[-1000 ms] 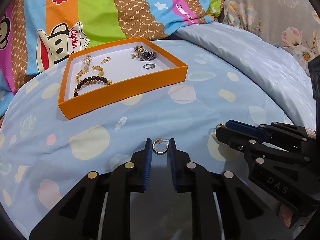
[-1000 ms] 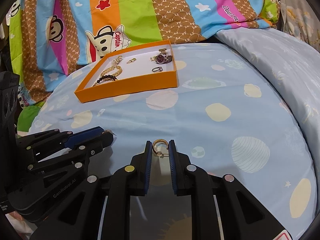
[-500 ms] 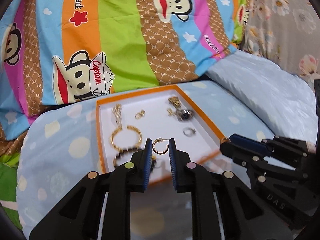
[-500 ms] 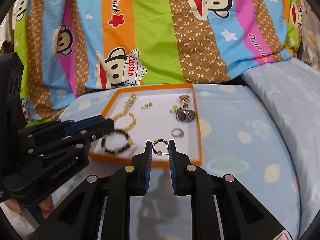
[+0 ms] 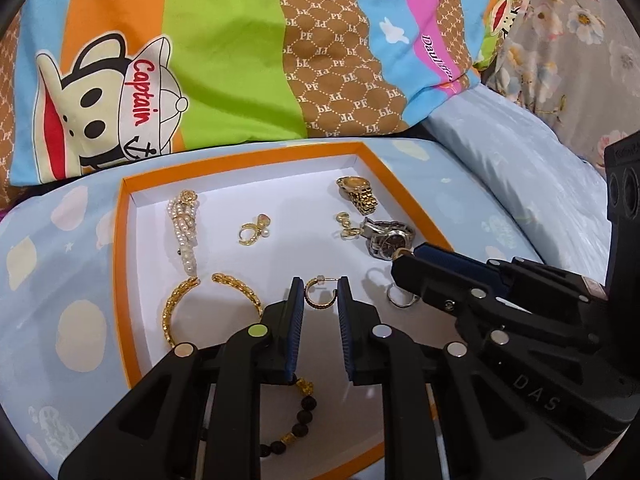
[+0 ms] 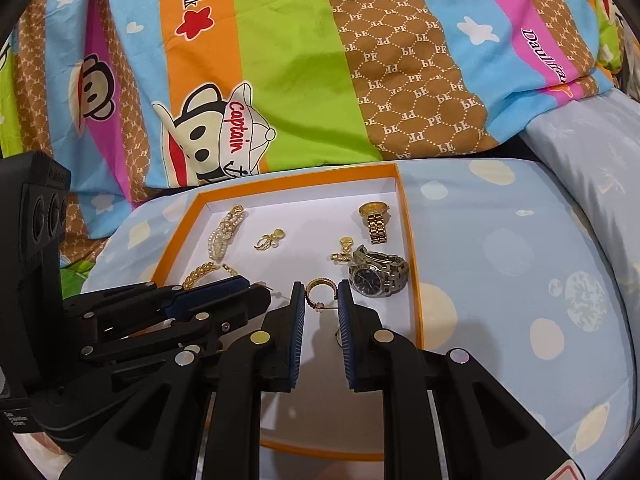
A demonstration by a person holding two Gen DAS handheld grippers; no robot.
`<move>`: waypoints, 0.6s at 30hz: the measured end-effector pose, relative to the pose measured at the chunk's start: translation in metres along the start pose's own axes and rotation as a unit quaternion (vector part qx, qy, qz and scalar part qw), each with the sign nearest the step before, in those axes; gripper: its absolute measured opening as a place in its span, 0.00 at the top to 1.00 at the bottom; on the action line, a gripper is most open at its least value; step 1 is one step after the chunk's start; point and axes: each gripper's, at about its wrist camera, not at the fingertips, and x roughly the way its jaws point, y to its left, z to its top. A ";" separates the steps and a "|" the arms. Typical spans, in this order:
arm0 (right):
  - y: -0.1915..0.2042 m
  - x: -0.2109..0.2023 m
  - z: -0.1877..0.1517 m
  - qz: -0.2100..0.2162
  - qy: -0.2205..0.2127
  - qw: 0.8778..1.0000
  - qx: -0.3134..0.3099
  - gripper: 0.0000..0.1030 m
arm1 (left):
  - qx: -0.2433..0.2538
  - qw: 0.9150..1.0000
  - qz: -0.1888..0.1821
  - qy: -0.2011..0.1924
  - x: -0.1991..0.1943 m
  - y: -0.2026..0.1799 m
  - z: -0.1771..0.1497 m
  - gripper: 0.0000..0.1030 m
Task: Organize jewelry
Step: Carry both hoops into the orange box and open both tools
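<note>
Left gripper point(image 5: 320, 294): clamped on a gold hoop earring point(image 5: 319, 293), held above the near half of the orange tray point(image 5: 120, 264).
Right gripper point(image 6: 320, 294): clamped on a second hoop earring point(image 6: 320, 289), its post pointing sideways between the pads; also above the tray, just beside the silver watch point(image 6: 376, 272).
Tray contents: pearl strand point(image 5: 185, 228) at the far left corner; gold bangle point(image 5: 200, 304) nearer than the pearls; small gold ring with pearls point(image 5: 253, 231) mid-tray; gold watch point(image 5: 358, 194) at the far right; plain silver ring point(image 5: 400, 296) near the right wall; dark bead bracelet point(image 5: 296, 420) at the near edge, partly hidden under the left gripper.
Risk 1: hoops are thin and gripped only at the rim, so either could twist out and land on the blue bedsheet point(image 6: 520, 280) outside the tray.
Risk 2: dropping from this height, a hoop may bounce or roll into the bangle or silver ring and tangle.
Risk 3: the two grippers sit close together; lowering both at once could knock them.
Obstruction: free white floor is scarce near the tray's centre; the watch and silver ring crowd the right gripper's side.
Surroundings: striped cartoon quilt point(image 6: 280, 80) beyond the tray's far wall.
</note>
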 end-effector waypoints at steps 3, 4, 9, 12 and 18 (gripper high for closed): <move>-0.002 0.003 0.001 0.001 0.000 1.000 0.001 0.85 | -0.007 1.000 0.008 -0.011 -0.002 0.005 0.002 0.75; -0.003 0.004 0.001 0.002 0.000 1.000 0.003 0.85 | -0.009 1.000 0.011 -0.016 -0.004 0.006 0.002 0.70; 0.000 0.007 0.002 0.004 0.003 1.000 -0.004 0.85 | -0.018 0.997 0.061 -0.052 -0.021 0.013 0.005 0.67; 0.010 0.014 0.001 0.008 0.012 1.000 -0.021 0.85 | -0.032 0.994 0.081 -0.065 -0.028 0.021 0.005 0.67; 0.023 0.028 -0.007 0.006 0.033 0.998 -0.046 0.84 | -0.057 0.993 0.079 -0.067 -0.032 0.036 0.004 0.67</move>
